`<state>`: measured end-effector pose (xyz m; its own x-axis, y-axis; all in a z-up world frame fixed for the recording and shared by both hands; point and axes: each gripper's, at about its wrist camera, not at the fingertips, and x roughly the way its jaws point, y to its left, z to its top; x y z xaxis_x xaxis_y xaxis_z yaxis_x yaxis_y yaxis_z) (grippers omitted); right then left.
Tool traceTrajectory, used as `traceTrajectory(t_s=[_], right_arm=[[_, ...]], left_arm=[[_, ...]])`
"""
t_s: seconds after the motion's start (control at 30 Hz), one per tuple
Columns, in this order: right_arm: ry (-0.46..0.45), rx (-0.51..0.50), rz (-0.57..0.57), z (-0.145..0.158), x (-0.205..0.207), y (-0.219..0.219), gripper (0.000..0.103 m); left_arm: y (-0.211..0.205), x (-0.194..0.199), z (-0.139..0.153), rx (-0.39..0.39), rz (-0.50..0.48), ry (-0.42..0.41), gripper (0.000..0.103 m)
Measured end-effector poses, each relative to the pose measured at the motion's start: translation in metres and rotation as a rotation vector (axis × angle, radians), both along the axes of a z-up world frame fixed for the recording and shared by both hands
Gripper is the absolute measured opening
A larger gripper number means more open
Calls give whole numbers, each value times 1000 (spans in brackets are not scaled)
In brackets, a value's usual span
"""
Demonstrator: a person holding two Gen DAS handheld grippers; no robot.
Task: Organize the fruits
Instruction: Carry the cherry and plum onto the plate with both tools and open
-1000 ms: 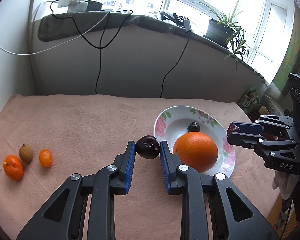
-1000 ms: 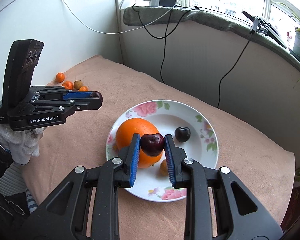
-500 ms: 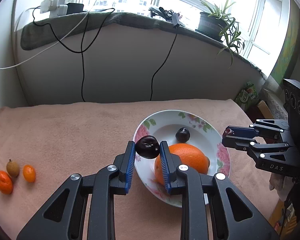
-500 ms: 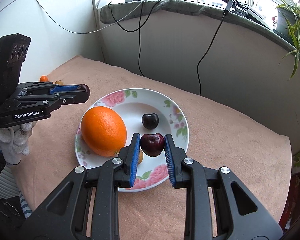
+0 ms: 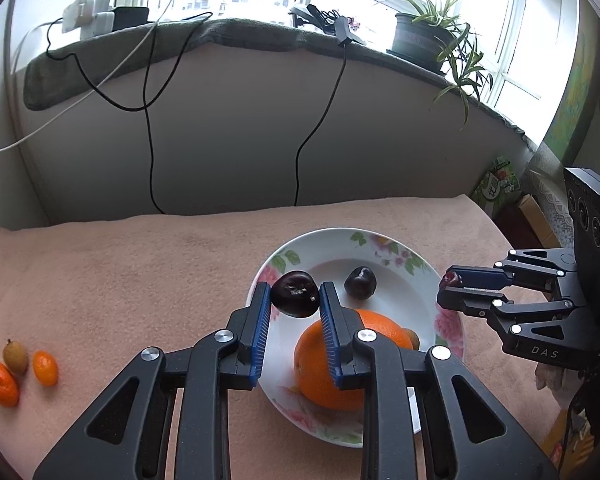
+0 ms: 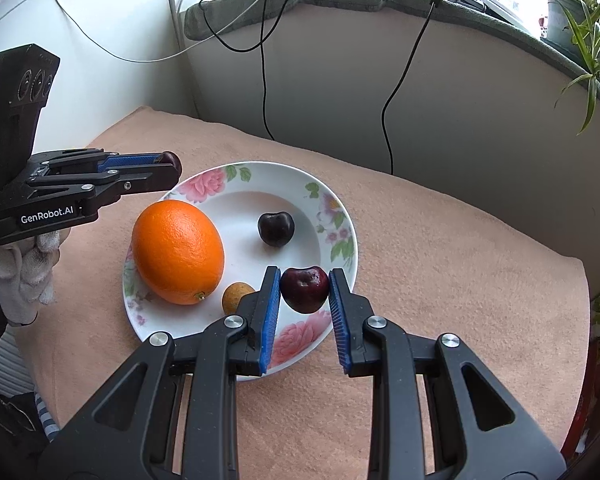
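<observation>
A white flowered plate (image 5: 396,256) (image 6: 340,208) sits on the pink cloth. It holds a large orange (image 5: 332,384) (image 6: 178,252), a dark cherry (image 5: 360,282) (image 6: 276,229) and a small yellow-brown fruit (image 6: 234,296). My left gripper (image 5: 295,300) is shut on a dark cherry (image 5: 295,294) above the plate's left rim; it also shows in the right wrist view (image 6: 172,166). My right gripper (image 6: 305,292) is shut on another dark cherry (image 6: 305,289) above the plate's near right rim; it also shows in the left wrist view (image 5: 446,286).
Two small orange fruits (image 5: 46,367) (image 5: 0,383) and a brown one (image 5: 15,357) lie on the cloth at far left. A grey wall with hanging cables (image 5: 152,128) backs the table. A potted plant (image 5: 424,36) stands on the sill.
Both grippers have moved over the plate with their cherries. The left came from the plate's left side; the right drew back from the middle toward the plate's right rim.
</observation>
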<state>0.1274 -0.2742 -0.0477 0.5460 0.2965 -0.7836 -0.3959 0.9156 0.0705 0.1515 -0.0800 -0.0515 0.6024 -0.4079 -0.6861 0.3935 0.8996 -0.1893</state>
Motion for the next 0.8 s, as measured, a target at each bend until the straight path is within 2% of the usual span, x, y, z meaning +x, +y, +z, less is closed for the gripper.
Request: traceTrajectory(t_s=[0.8], right_arm=[[18, 18, 2, -7, 6, 5, 26]], left_arm=[[0, 6, -5, -17, 1, 19, 24]])
